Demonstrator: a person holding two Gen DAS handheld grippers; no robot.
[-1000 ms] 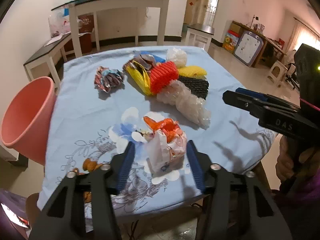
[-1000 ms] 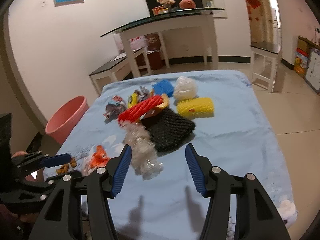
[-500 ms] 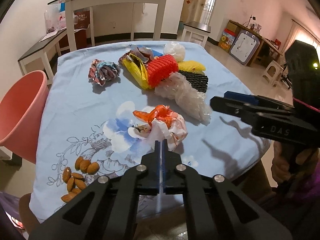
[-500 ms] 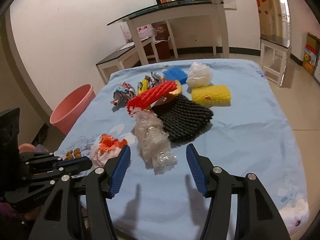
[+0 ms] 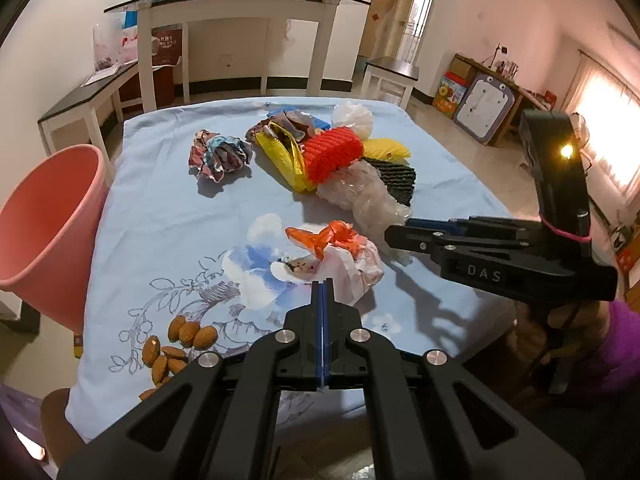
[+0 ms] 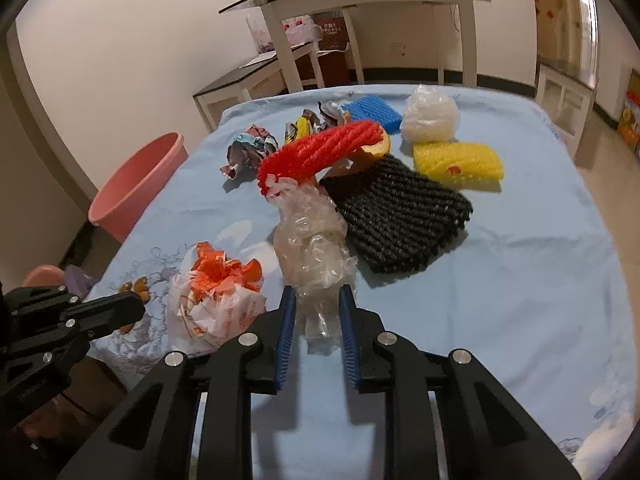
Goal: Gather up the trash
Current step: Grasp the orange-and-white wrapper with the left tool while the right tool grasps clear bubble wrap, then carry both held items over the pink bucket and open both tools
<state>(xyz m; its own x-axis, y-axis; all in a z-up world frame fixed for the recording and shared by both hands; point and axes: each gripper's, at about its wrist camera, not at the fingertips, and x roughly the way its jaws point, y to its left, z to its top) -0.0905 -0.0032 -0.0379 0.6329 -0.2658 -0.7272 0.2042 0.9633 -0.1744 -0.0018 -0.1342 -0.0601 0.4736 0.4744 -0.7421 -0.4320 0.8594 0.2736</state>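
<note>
Trash lies on a blue tablecloth (image 5: 160,208). My left gripper (image 5: 322,292) is shut with its tips at the near edge of a white and orange plastic bag (image 5: 344,256); I cannot tell if it pinches the bag. The bag also shows in the right wrist view (image 6: 216,296). My right gripper (image 6: 318,316) has its blue pads closing around the near end of a crumpled clear plastic wrap (image 6: 312,244), which also shows in the left wrist view (image 5: 364,192). A pink bin (image 5: 44,224) stands left of the table.
Red (image 6: 320,152), black (image 6: 396,208), yellow (image 6: 456,160) and blue (image 6: 372,112) foam nets, a white net ball (image 6: 430,118), crumpled paper (image 5: 220,156) and a yellow wrapper (image 5: 284,156) lie further back. Almonds (image 5: 176,344) lie near the front left edge.
My left gripper shut and pulled back from around the white and orange bag. My right gripper moved forward to the clear wrap and narrowed around its near end.
</note>
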